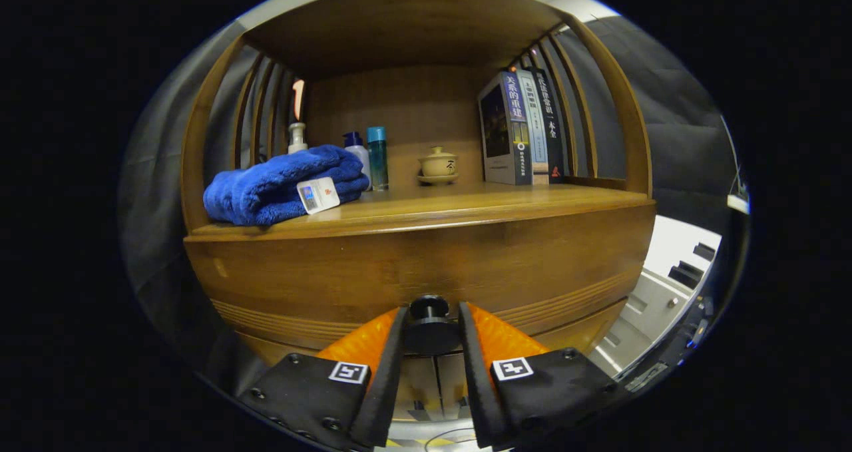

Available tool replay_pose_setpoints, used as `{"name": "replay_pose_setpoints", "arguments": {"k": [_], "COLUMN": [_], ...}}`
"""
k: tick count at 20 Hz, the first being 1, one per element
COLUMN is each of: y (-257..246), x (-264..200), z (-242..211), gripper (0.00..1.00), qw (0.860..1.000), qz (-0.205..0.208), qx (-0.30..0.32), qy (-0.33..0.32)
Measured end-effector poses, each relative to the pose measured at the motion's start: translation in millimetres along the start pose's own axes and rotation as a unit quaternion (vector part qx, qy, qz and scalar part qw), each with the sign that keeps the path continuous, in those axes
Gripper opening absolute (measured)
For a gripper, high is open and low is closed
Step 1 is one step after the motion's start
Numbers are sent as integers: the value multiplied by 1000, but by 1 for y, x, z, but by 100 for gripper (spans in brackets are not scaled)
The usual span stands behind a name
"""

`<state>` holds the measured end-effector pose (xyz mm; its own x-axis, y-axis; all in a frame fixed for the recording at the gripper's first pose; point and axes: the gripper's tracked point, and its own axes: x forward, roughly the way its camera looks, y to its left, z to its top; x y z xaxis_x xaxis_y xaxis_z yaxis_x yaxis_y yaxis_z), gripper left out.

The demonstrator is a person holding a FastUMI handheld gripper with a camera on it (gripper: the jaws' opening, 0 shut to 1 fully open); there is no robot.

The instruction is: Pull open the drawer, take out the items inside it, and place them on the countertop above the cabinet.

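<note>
Gripper (431,329) at the drawer (426,272) front: the two fingers (389,365) stand narrowly apart and close on the round dark knob (429,319), one finger pressing each side of it. The gripper points straight at the cabinet face, level, with the fingers side by side. The drawer runs lengthwise across the cabinet, its wooden front facing the gripper, the knob at the middle near its lower edge; whether the drawer is pulled out at all cannot be told. Directly above the drawer lies the countertop (466,206). At its left front corner rests a folded blue towel (283,182) with a small tag (318,194). Behind the towel stand a pump bottle (297,137) and two smaller bottles (377,156). A lidded cup (438,164) sits near the rear centre, and upright books (522,129) fill the right rear corner.
</note>
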<state>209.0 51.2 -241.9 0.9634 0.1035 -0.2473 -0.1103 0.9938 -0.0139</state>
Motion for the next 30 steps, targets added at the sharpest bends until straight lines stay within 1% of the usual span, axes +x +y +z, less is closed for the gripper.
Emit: {"name": "replay_pose_setpoints", "arguments": {"k": [1,4,6,8,11,30], "y": [-2,-3,-3,-3,-4,-10], "x": [0,-2,-2,-3,-10,-82], "z": [0,0,-4,-3,-5,-19], "gripper": [54,45,38,38,38,38], "qw": [1000,1000,1000,999,1000,999], "qz": [5,-2,7,14,9,14], "qx": [0,3,16,23,13,4], "qy": [2,1,17,21,22,33]}}
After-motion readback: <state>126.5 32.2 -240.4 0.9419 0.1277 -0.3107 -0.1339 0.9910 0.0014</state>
